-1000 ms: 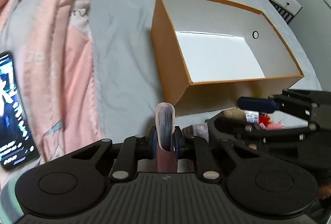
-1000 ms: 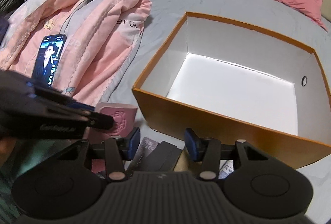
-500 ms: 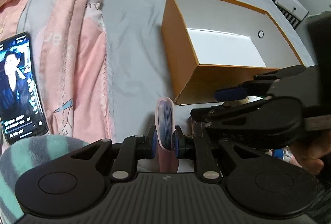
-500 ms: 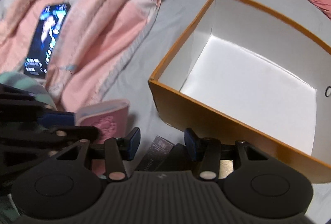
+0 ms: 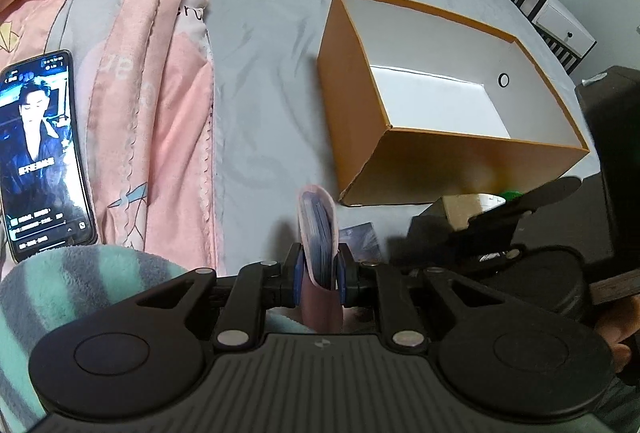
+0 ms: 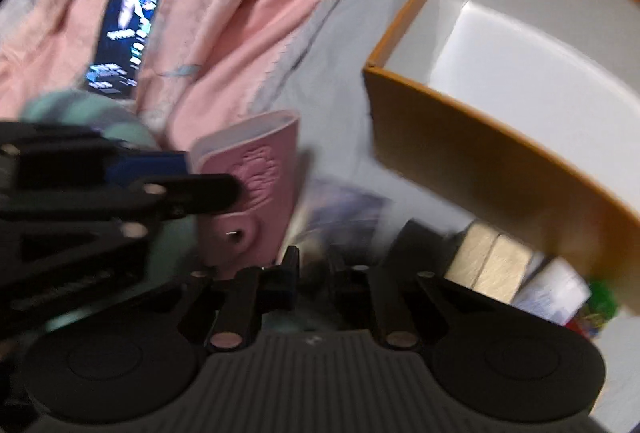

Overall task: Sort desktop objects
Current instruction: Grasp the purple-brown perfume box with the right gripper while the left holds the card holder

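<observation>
The left gripper [image 5: 319,279] has its jaws clamped on one pink card holder [image 5: 318,233], upright. The right gripper [image 6: 312,275] has its jaws closing; the blur hides what lies between. Beyond: one orange box [image 5: 360,113], one phone [image 5: 38,153], a grey bed [image 5: 260,73], pink blanket [image 5: 160,93].
</observation>
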Motion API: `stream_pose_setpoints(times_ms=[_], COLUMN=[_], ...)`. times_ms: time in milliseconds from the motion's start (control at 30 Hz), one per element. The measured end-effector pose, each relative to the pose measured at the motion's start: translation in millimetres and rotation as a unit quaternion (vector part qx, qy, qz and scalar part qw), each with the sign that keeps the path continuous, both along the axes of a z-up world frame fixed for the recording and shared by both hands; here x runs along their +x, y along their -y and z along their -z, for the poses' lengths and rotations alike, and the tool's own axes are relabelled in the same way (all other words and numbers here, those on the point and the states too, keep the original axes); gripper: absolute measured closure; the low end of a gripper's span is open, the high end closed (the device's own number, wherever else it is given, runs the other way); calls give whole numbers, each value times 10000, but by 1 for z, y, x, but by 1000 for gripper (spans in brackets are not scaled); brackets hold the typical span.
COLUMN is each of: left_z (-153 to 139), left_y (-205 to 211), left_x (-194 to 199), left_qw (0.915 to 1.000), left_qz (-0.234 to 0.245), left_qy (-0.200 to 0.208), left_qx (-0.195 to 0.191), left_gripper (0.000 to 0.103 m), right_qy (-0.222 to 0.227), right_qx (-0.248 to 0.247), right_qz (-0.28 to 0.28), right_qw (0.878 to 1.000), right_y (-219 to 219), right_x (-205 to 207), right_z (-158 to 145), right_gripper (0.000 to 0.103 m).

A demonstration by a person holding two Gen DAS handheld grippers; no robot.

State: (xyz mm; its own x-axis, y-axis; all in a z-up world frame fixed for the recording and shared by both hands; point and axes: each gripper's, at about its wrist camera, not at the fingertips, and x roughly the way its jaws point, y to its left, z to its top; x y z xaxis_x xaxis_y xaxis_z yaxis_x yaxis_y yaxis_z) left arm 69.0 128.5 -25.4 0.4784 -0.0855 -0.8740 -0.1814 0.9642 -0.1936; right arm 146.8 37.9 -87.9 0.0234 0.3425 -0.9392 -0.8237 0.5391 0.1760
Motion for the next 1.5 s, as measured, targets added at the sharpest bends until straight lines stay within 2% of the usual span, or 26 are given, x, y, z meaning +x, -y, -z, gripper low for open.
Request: stream_pose_setpoints(times_ms=[67, 200, 300, 367, 500, 600, 667, 833, 933, 1100, 1267, 1400, 1467, 1500], left_z=[1, 3, 4, 6, 8, 9, 10, 12, 14, 16, 17, 18, 18, 18], left_y=[-1, -5, -10, -12, -12, -16, -17, -19, -20, -22, -22, -23, -23, -23], left_x=[0, 3, 5, 7, 11, 10, 11, 13, 14, 16, 17, 16, 15, 15], left_qw=[10000, 9998, 9993, 9990, 9989, 9981, 9978, 9970, 9967, 9959, 9958, 9956, 9955, 9956], left_qz=[-49, -175, -275, -299, -321, -428, -477, -589, -633, -760, -794, -806, -808, -809], left_qy=[-17, -53, -84, -115, -156, -150, -156, -178, -192, -221, -230, -227, -227, -227], left_qx=[1, -96, -257, -300, -291, -422, -442, -480, -466, -449, -382, -411, -430, -421], left_gripper=[85, 85, 85, 85, 85, 85, 85, 85, 85, 85, 85, 85, 85, 85], right_qy=[-161, -139, -149, -180, 9, 69, 92, 347, 276, -101, -925, -827, -732, -748], right_qx=[43, -68, -97, -57, -105, -147, -190, -465, -503, -453, -291, -207, -50, -8], right_qz=[164, 294, 165, -63, -321, -360, -395, -552, -584, -632, -409, -431, -346, -271], right_qw=[9997, 9994, 9997, 9998, 9994, 9992, 9990, 9968, 9966, 9969, 9945, 9954, 9967, 9968], right_y=[-1, -9, -8, -9, -14, -19, -24, -39, -45, -51, -49, -47, -42, -40], right_x=[4, 8, 8, 5, -2, 0, 2, 9, 16, 29, 56, 55, 55, 57], right_z=[0, 3, 5, 4, 6, 11, 15, 28, 37, 48, 63, 60, 52, 47], right_gripper=[79, 78, 75, 61, 60, 58, 51, 49, 40, 38, 34, 36, 51, 55])
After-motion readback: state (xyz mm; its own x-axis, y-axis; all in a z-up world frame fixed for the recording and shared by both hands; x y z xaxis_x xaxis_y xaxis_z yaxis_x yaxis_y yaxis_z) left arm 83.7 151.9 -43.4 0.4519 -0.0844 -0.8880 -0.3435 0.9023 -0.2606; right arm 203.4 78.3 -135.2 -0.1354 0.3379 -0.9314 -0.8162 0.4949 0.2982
